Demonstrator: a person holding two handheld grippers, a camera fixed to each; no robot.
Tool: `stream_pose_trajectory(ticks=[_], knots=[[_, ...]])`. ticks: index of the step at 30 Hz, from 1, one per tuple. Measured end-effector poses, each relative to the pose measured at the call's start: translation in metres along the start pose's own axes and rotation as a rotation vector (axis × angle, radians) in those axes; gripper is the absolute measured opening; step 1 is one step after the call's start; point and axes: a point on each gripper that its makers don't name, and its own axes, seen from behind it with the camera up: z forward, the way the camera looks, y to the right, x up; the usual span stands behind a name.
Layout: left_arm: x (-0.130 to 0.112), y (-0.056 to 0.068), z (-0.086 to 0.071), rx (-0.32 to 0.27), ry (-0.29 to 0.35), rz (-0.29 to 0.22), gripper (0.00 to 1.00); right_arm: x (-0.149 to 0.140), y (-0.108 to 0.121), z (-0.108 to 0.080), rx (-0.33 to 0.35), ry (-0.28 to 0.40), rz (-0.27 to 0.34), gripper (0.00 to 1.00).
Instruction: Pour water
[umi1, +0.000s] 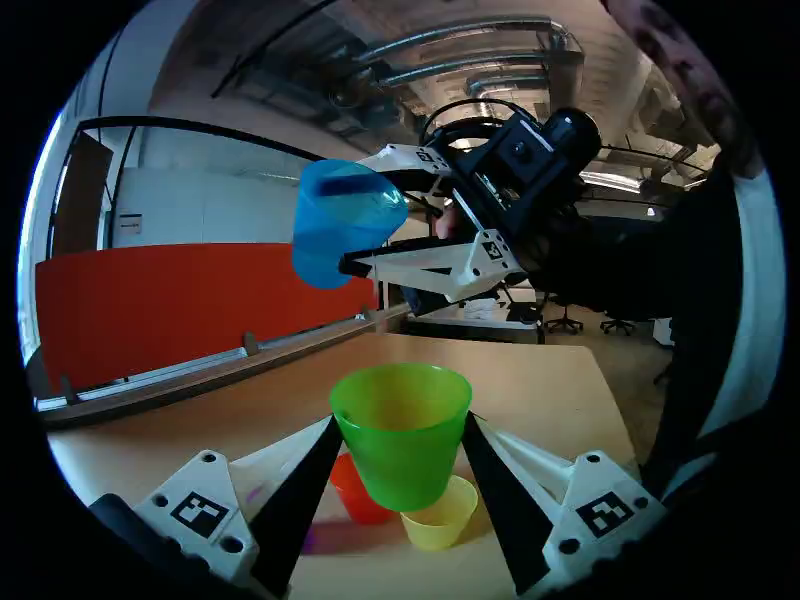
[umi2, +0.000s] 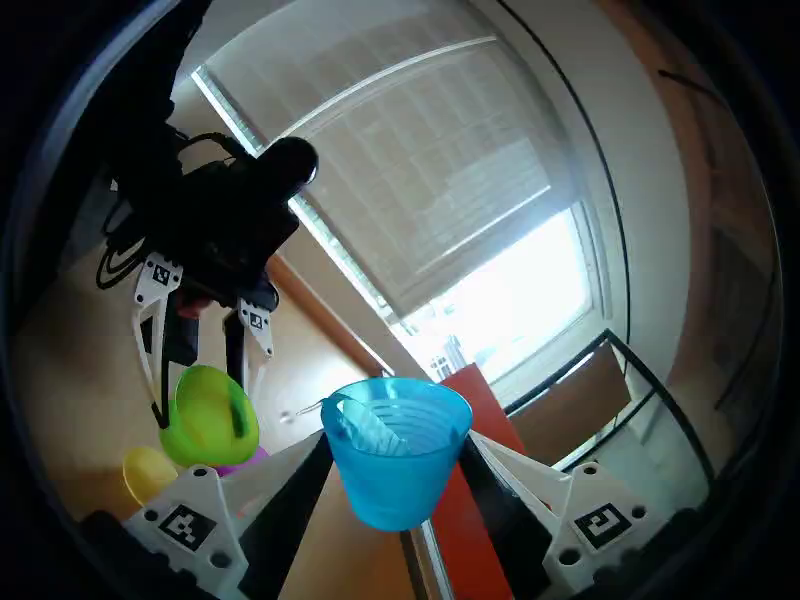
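Above the table (umi1: 545, 385), our left gripper (umi1: 401, 425) clamps the green cup (umi1: 402, 465) while our right gripper (umi2: 398, 440) clamps the tilted blue cup (umi2: 400, 480) higher, far left, water inside; we judge pouring not yet started.

I see a small orange cup (umi1: 355, 497) and a yellow cup (umi1: 442, 516) near each other on the wooden table (umi1: 545, 385), red partition (umi1: 180, 300) behind, office chairs (umi1: 566, 320) farther off, pipes (umi1: 470, 40) overhead.

The green cup (umi1: 402, 445) and blue cup (umi1: 335, 225) look like smooth, translucent plastic with a slight gloss. The table (umi1: 545, 385) is matt and wood-toned. The left gripper (umi1: 401, 422) has matt black pads (umi1: 300, 490) on white plastic.
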Motion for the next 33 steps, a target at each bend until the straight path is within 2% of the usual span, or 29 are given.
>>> stream_pose_trajectory(ticks=[12,33], knots=[[-0.0008,-0.0007,0.0020,-0.002,0.003,-0.001,0.84,-0.0030,-0.0052,0.0031,0.012,-0.012,-0.023,0.88],[0.0026,0.0024,0.0025,-0.006,0.007,0.009,0.84,-0.0003,-0.0014,0.0018,0.005,-0.013,-0.063,0.88]])
